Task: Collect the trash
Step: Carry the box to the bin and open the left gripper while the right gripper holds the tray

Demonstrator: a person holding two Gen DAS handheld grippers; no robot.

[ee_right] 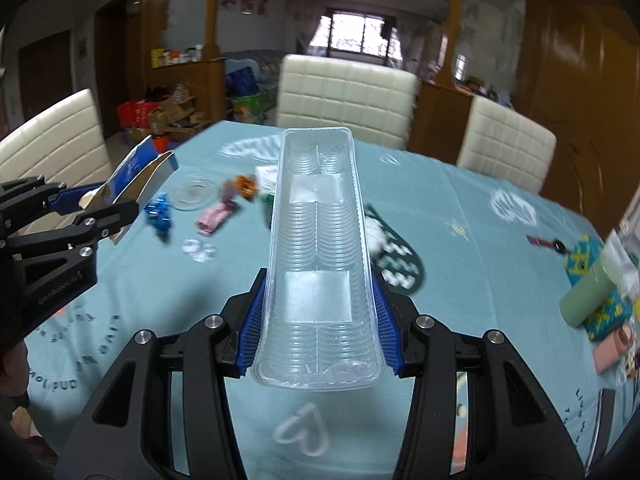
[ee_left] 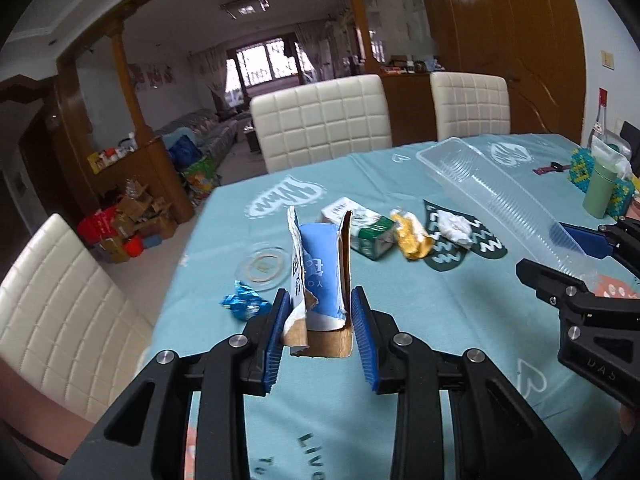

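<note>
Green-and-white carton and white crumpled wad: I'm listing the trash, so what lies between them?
A crumpled yellow wrapper lies between the green-and-white carton and the white crumpled wad, touching the carton; the left wrist view shows it.

Table draped in a light-blue printed tablecloth (ee_left: 400, 320). On it lay a green-and-white carton (ee_left: 362, 228), crumpled yellow wrapper (ee_left: 412, 236), white paper wad (ee_left: 454, 226), blue foil wrapper (ee_left: 244, 306), clear round lid (ee_left: 262, 268), pale-green cylindrical cup (ee_left: 598, 190).

I hold a torn blue-and-white carton (ee_left: 320, 276) upright and a long clear plastic tray (ee_right: 318, 248) lengthwise above the teal tablecloth, where a green-white carton (ee_left: 360, 226), yellow wrapper (ee_left: 412, 236), crumpled tissue (ee_left: 454, 226) and blue foil wrapper (ee_left: 244, 304) lie scattered.
</note>
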